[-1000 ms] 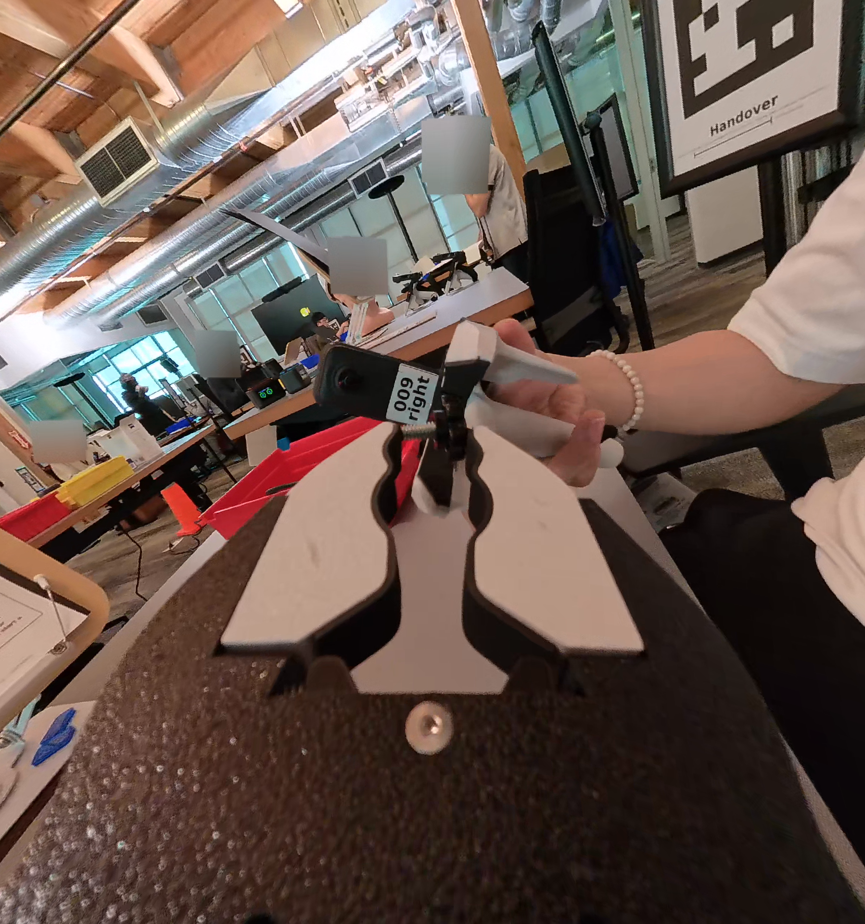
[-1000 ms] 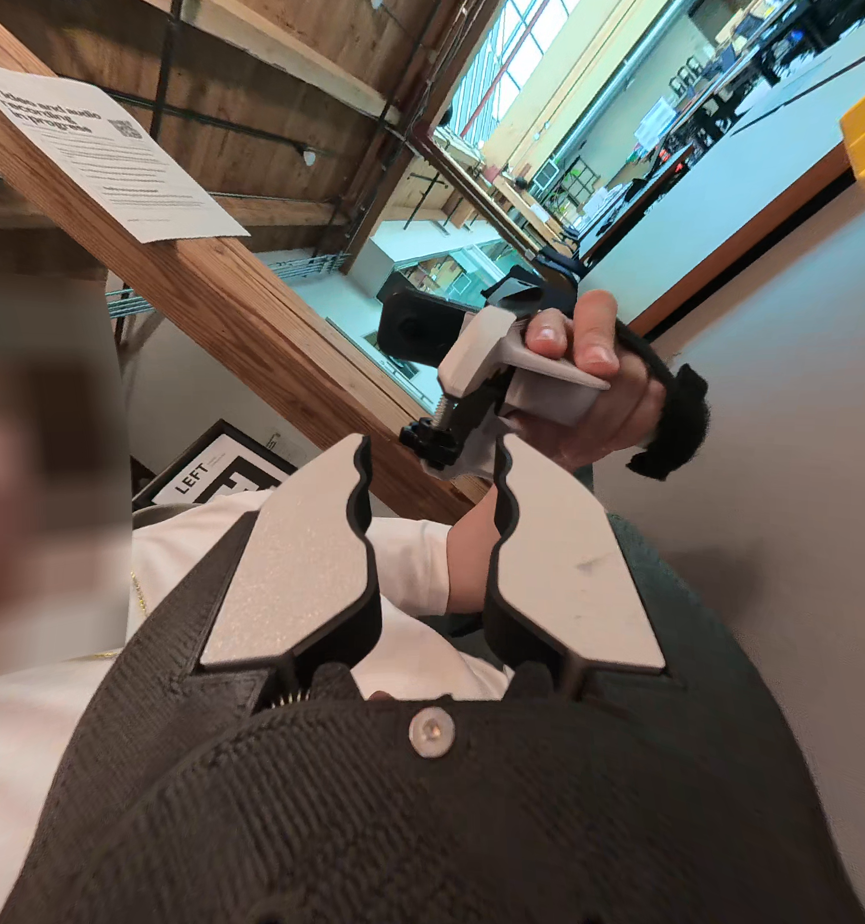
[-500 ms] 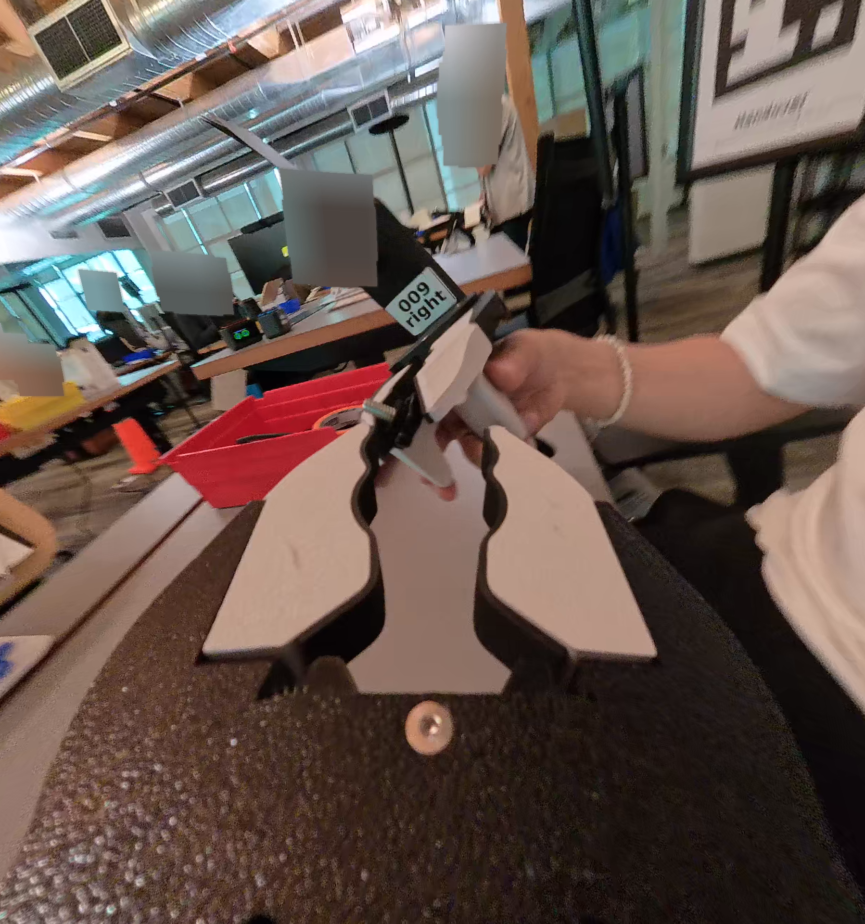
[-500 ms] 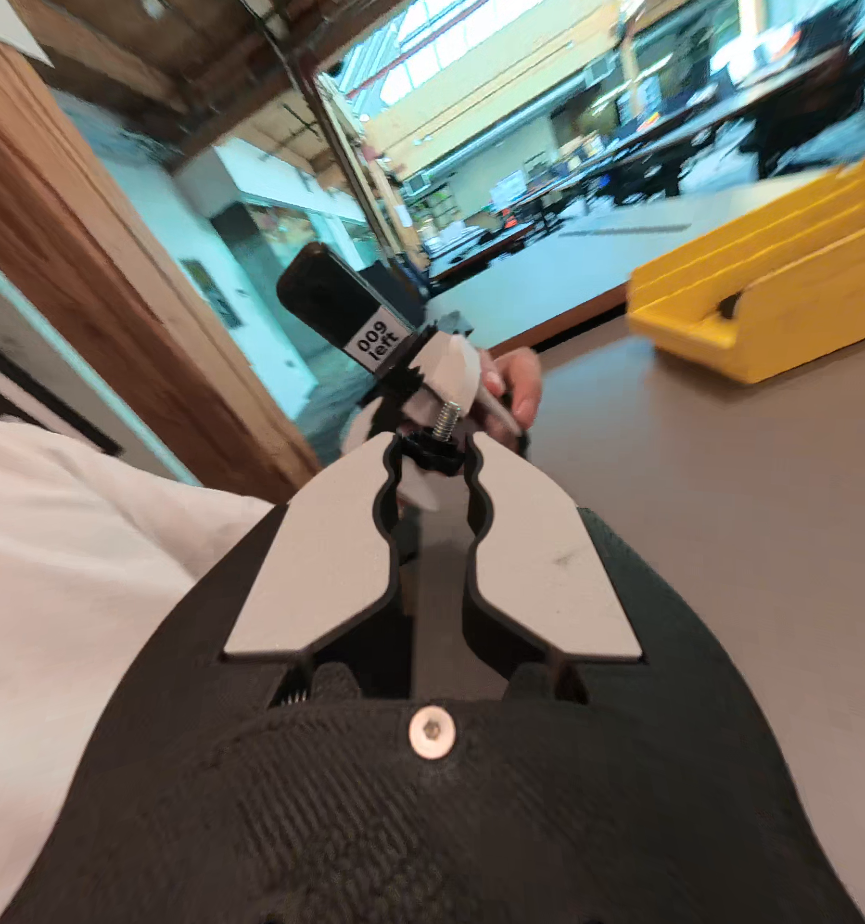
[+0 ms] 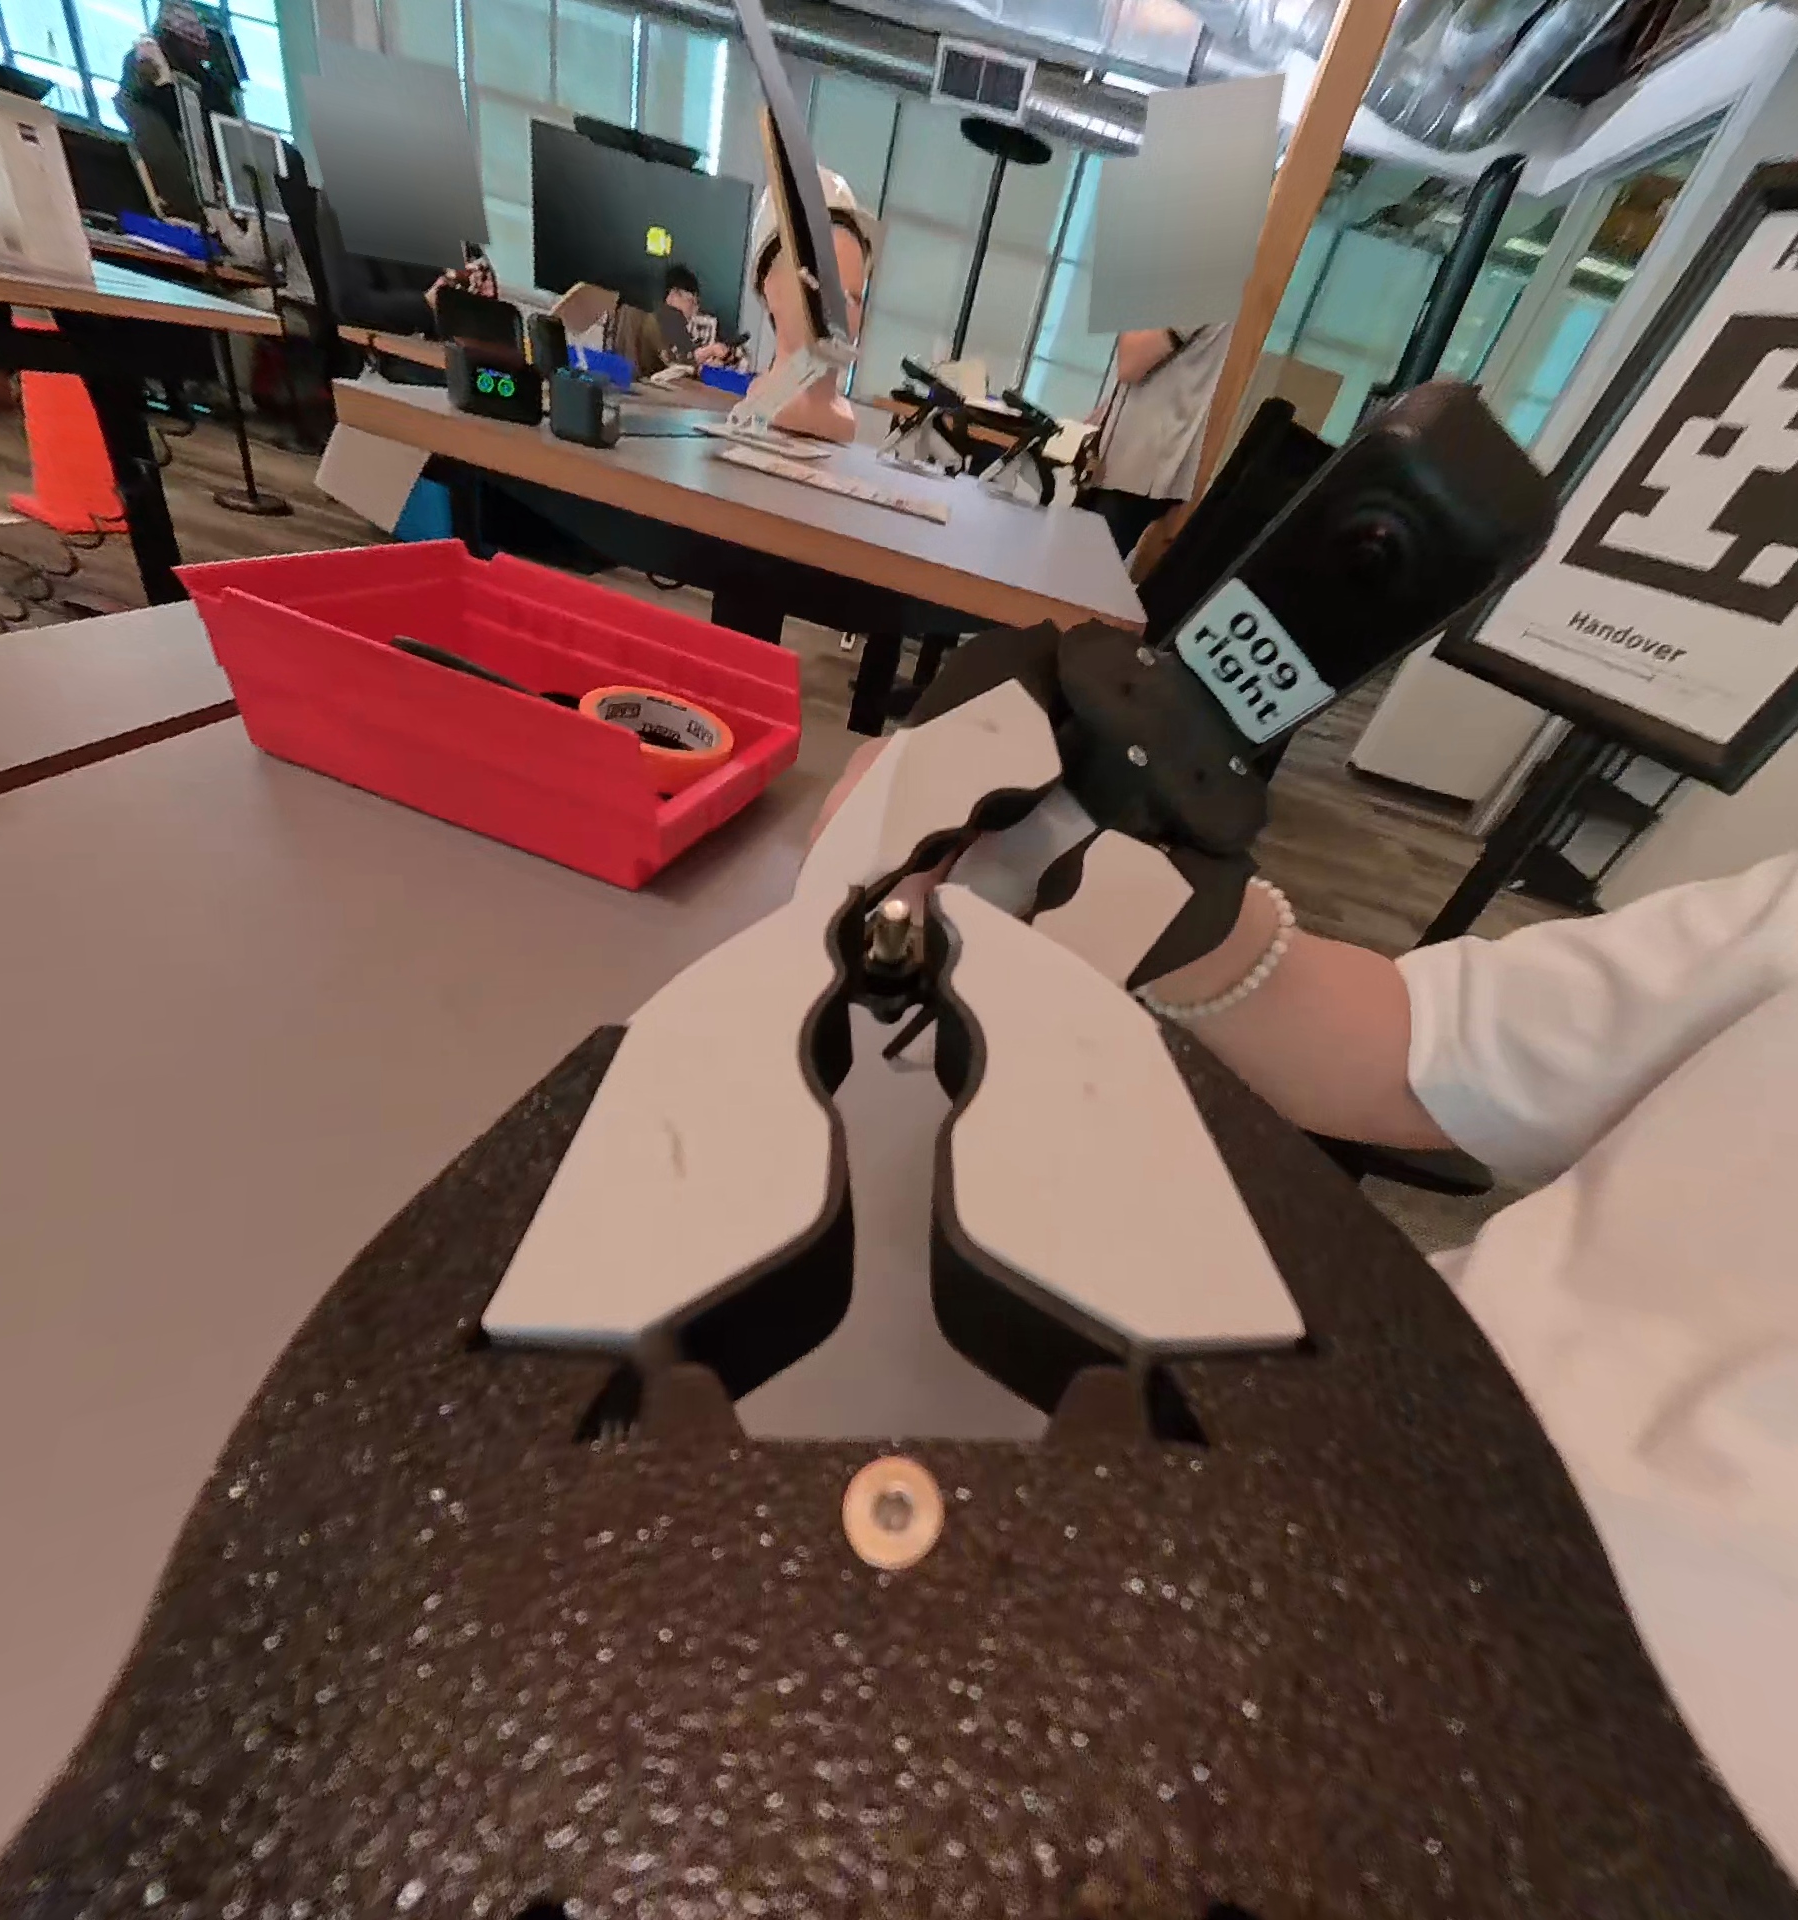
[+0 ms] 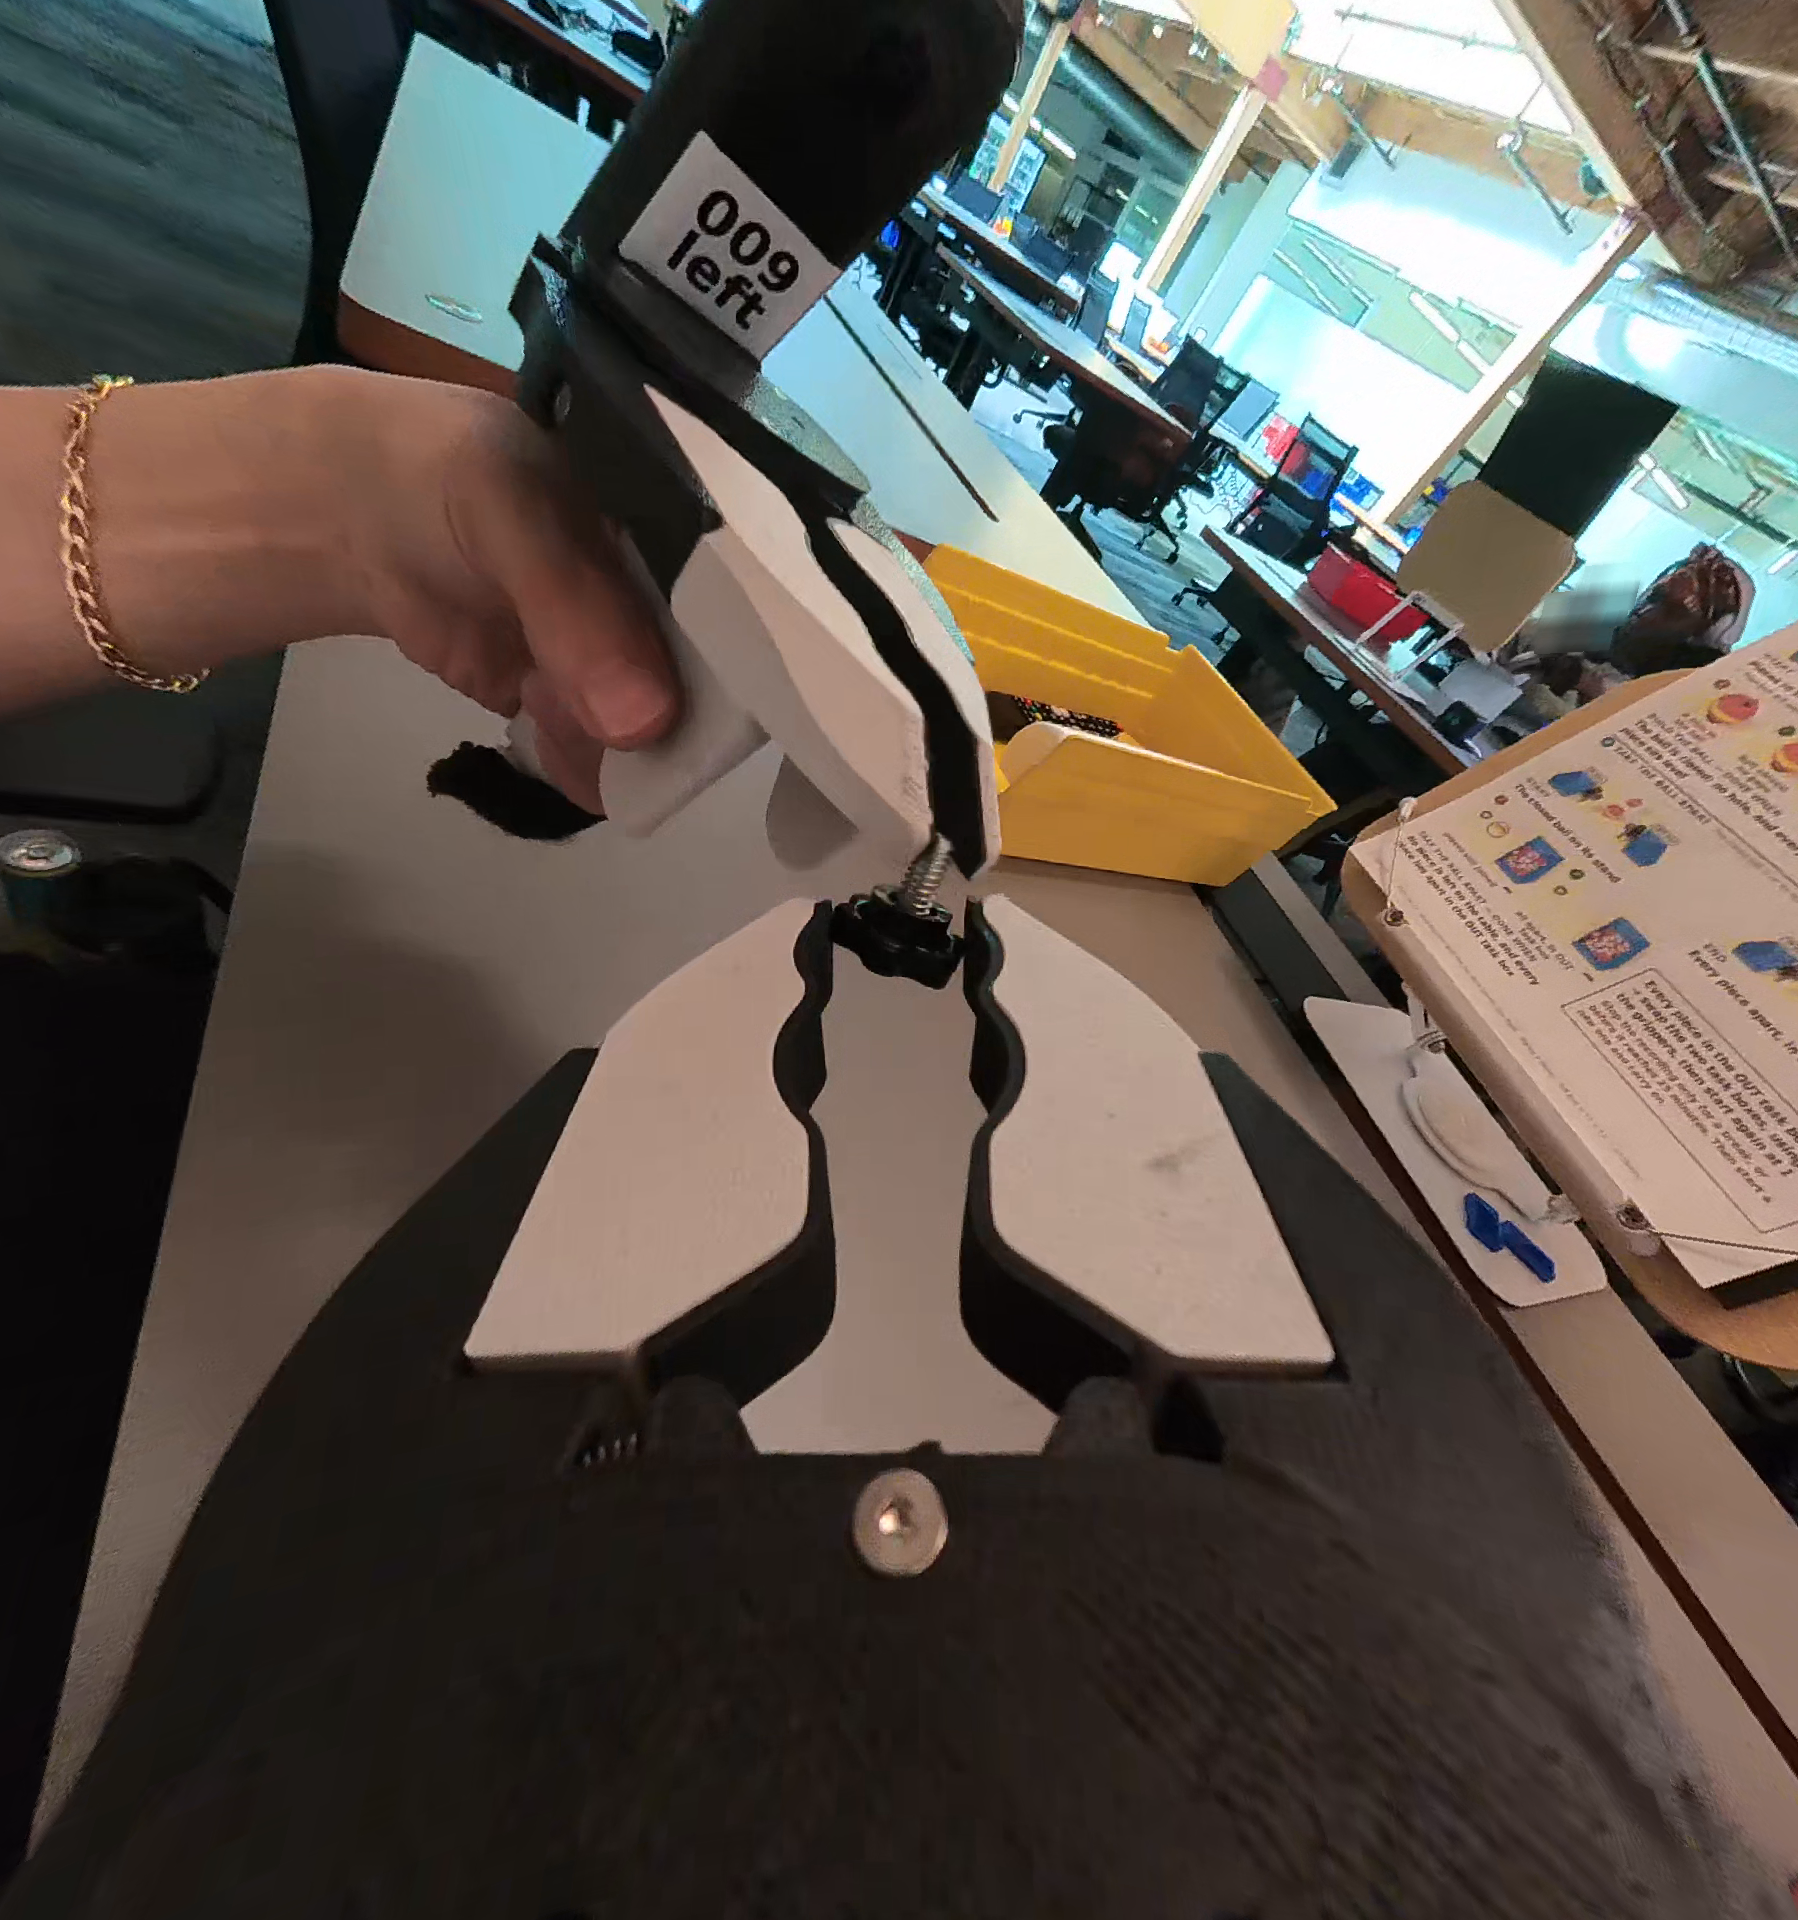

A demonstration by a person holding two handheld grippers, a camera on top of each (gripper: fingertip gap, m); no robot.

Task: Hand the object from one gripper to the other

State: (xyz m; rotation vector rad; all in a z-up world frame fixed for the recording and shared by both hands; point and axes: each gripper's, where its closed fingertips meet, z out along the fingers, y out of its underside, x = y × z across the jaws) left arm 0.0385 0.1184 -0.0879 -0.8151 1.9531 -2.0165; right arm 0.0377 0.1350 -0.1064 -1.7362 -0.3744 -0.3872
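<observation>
left tool fingertips pinch the threaded end of the knob screw | right tool fingertips clamp its black knob | screw bridges both tools above the bench | red bin at far edge

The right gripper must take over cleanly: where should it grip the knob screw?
On its black knob, from the end opposite the left gripper. That gripper's tips pinch the threaded shaft, leaving only the knob free, and its wide lobed rim suits flat pads.
</observation>
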